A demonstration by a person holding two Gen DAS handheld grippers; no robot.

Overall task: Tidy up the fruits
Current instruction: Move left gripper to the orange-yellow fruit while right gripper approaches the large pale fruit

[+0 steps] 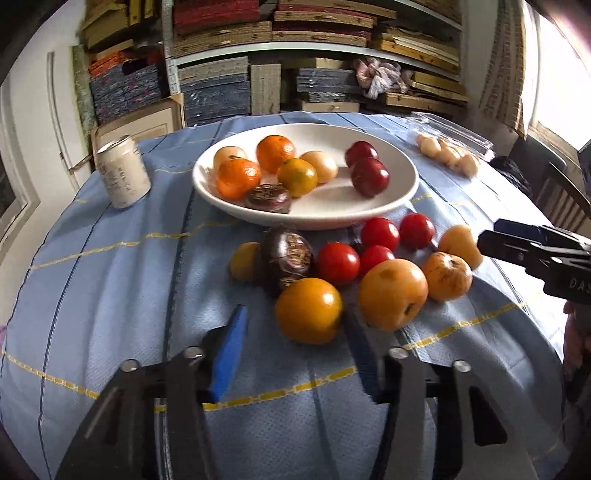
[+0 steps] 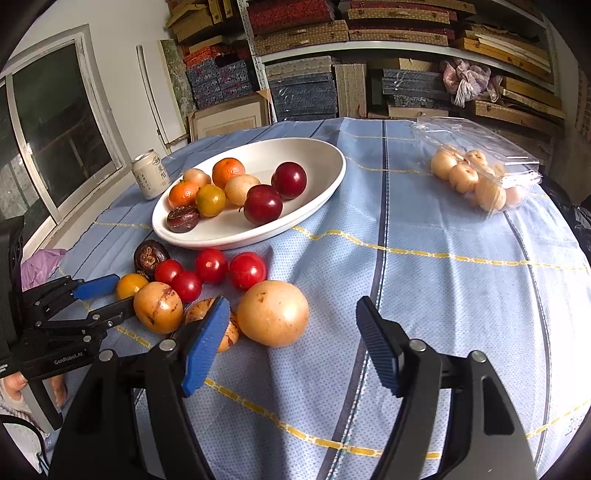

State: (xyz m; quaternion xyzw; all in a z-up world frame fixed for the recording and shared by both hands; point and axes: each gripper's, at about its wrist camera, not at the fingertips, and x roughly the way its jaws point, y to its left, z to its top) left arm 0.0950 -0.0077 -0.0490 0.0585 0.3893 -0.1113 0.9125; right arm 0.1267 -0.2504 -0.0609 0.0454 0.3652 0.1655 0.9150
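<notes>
My left gripper (image 1: 295,339) is spread wide and holds nothing. Its blue pads reach toward a yellow-orange fruit (image 1: 308,310) that sits on the cloth between the two finger tips, not yet touched as far as I can tell. Seen from my right wrist camera, that left gripper (image 2: 110,295) comes in low from the left, its tips at the edge of the loose pile.

My right gripper (image 2: 291,332) is also wide apart and empty, hovering over the blue checked tablecloth (image 2: 443,295). Just beyond its left finger lies a large pale round fruit (image 2: 272,313), with a scarred orange fruit (image 2: 158,307) beside it and another speckled one partly hidden behind the pad. From the left wrist camera, my right gripper (image 1: 491,240) comes in from the right edge, its tips near a small orange fruit (image 1: 460,245).

Further out in the loose pile sit four red tomatoes (image 2: 210,265) bunched together, a dark purple passion fruit (image 2: 150,254) near the plate's rim, and a small yellow fruit (image 2: 131,285).

Behind the pile stands the white oval plate (image 2: 325,192). It holds two dark red plums (image 2: 263,205), mandarins (image 2: 228,170), pale yellow fruits and one dark passion fruit at its near end.

To the left of the plate stands a white drink can (image 2: 149,179), upright. Well apart on the right is a clear plastic clamshell box (image 2: 491,158), open, with pale round fruits (image 2: 463,177) in it. Shelves of stacked boxes (image 2: 369,33) fill the wall behind the table.
</notes>
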